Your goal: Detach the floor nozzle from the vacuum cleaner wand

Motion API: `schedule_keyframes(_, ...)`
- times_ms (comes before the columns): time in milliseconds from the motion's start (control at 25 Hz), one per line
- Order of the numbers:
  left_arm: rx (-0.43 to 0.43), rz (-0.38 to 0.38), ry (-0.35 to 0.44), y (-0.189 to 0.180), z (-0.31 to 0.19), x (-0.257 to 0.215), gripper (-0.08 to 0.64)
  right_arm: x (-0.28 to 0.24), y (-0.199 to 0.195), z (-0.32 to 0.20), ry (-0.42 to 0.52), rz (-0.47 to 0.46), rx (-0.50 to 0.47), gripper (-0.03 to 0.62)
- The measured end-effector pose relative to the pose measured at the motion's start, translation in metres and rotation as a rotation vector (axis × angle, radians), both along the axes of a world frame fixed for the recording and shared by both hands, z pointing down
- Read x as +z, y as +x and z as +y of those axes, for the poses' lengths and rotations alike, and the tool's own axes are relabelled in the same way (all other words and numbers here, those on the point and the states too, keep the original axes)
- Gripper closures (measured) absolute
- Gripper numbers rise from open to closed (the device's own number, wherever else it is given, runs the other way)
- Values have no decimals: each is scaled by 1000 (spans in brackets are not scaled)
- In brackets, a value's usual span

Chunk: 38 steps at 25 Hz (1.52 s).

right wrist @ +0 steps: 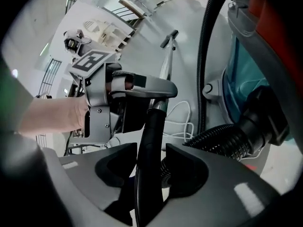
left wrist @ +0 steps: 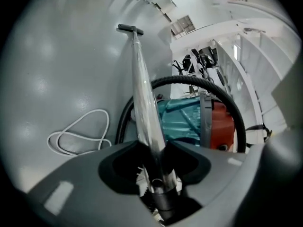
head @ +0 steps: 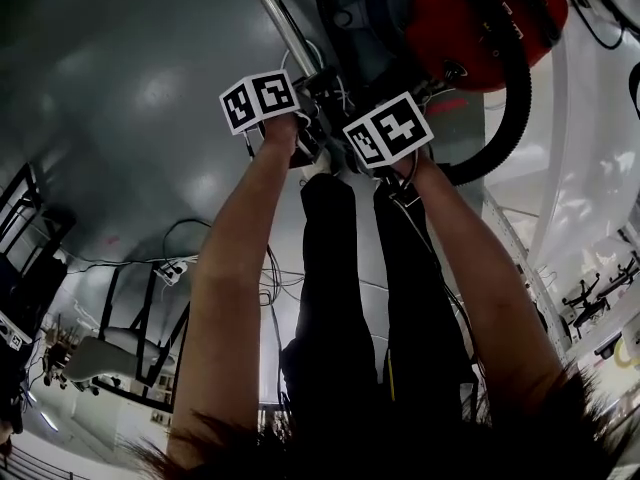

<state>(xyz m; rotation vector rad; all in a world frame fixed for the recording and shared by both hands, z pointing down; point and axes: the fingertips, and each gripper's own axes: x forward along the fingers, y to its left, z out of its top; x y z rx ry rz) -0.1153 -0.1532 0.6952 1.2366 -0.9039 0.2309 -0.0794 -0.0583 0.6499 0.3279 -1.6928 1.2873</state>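
A shiny metal wand [left wrist: 142,84] runs from between my left gripper's [left wrist: 156,157] jaws out to the dark floor nozzle [left wrist: 130,29] on the grey floor. The jaws are shut on the wand just above its black cuff [left wrist: 163,200]. My right gripper [right wrist: 150,155] is shut on the black curved handle tube [right wrist: 150,131], just behind the left one. The nozzle [right wrist: 169,38] sits on the wand's far end. In the head view both marker cubes, left [head: 258,100] and right [head: 388,128], sit side by side at the wand [head: 280,18].
The red and teal vacuum body [head: 470,18] stands just right of the grippers, its black ribbed hose [right wrist: 222,141] curling to the handle. A white cable [left wrist: 78,136] lies looped on the floor at the left. The person's black-trousered legs [head: 340,298] are below.
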Motion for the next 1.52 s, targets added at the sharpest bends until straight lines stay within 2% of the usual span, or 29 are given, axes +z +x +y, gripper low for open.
schedule_keyframes(200, -8, 2, -21, 2, 4, -4, 374, 6, -2, 11, -19, 25, -101, 396)
schedule_keyframes(440, -23, 13, -36, -3, 9, -4, 383, 8, -10, 23, -127, -5, -77, 430)
schedule_keyframes(640, 5, 16, -54, 3, 14, 0, 380, 9, -3, 27, -69, 58, -105, 431)
schedule_keyframes(840, -59, -70, -33, 0, 14, 1, 385, 7, -4, 28, -37, 77, -102, 431)
schedule_keyframes(920, -73, -77, -24, 0, 15, 2, 385, 7, -2, 30, -29, 83, -112, 431)
schedule_keyframes(1040, -14, -33, -43, 5, 20, 2, 384, 5, 1, 33, -12, 96, -123, 431)
schedule_keyframes(1160, 69, -27, -60, 8, 24, 3, 379, 4, 2, 37, 3, 111, -121, 430)
schedule_keyframes(1240, 51, -38, -66, 5, 24, 5, 382, 2, 2, 44, -3, 119, -125, 430)
schedule_keyframes(1320, -12, -90, -66, -18, 20, 11, 388, -9, -2, 69, -24, 80, -178, 430)
schedule_keyframes(1400, -63, -144, -50, -59, 8, 15, 396, -18, 2, 101, 38, 52, -315, 434)
schedule_keyframes(1480, -75, -132, -11, -86, -13, 5, 393, -14, 18, 117, 107, 71, -417, 436)
schedule_keyframes(1520, -85, -116, 7, -89, -21, -1, 393, -10, 25, 120, 114, 82, -424, 436)
